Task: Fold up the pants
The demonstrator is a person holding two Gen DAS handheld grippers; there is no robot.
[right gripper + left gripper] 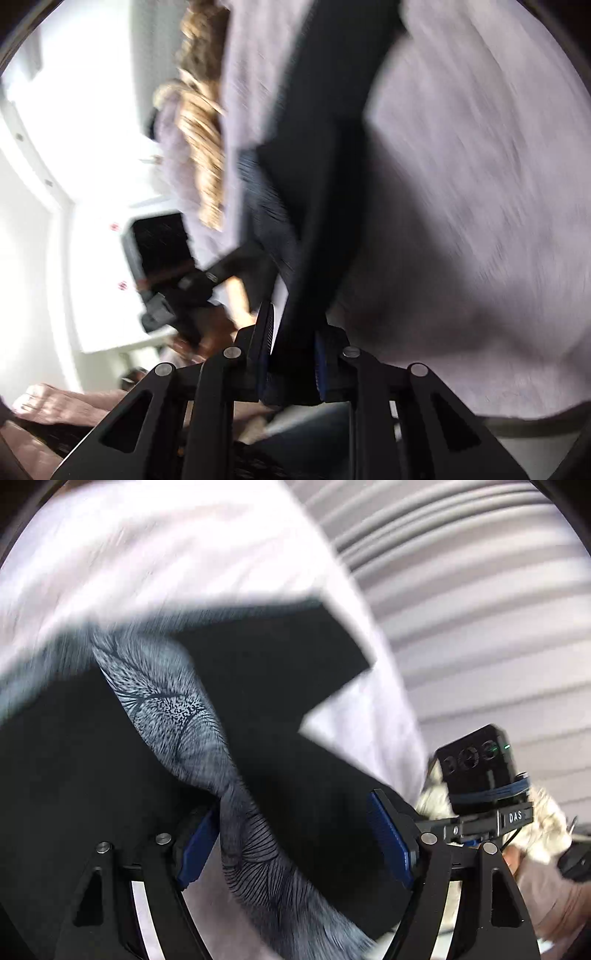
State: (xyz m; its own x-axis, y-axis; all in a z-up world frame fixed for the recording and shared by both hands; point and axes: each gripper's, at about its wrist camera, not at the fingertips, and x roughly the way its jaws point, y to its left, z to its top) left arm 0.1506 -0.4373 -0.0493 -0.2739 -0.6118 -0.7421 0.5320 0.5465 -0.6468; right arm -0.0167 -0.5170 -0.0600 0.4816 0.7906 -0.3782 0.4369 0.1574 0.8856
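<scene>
Hanging between the two tools, the pants (280, 686) are dark with a grey printed panel twisting through them, lifted partly off a pale sheet (155, 554) that looks like a bed cover, their far end a flat black slab against it. The right tongs (291, 354) are pinched narrow on a thick dark fold of the pants, cloth filling the gap between the blue pads. The left tongs (295, 834) stand fairly wide; the printed strip runs between them and seems to lie against the left pad (195, 845) only, so I cannot tell whether they truly hold anything. That is the main risk — if the cloth is merely draped there, a quick swing could let it slide out and the fold would collapse into a heap. The twist in the printed panel could also get trapped inside the fold and leave it lumpy. Both views are smeared by motion, so hems, waistband and leg edges are hard to make out, and the near part of the garment is cut off behind the tool frames. In the right view, a tan knitted thing (203, 122) at the far left is too blurred to name.
</scene>
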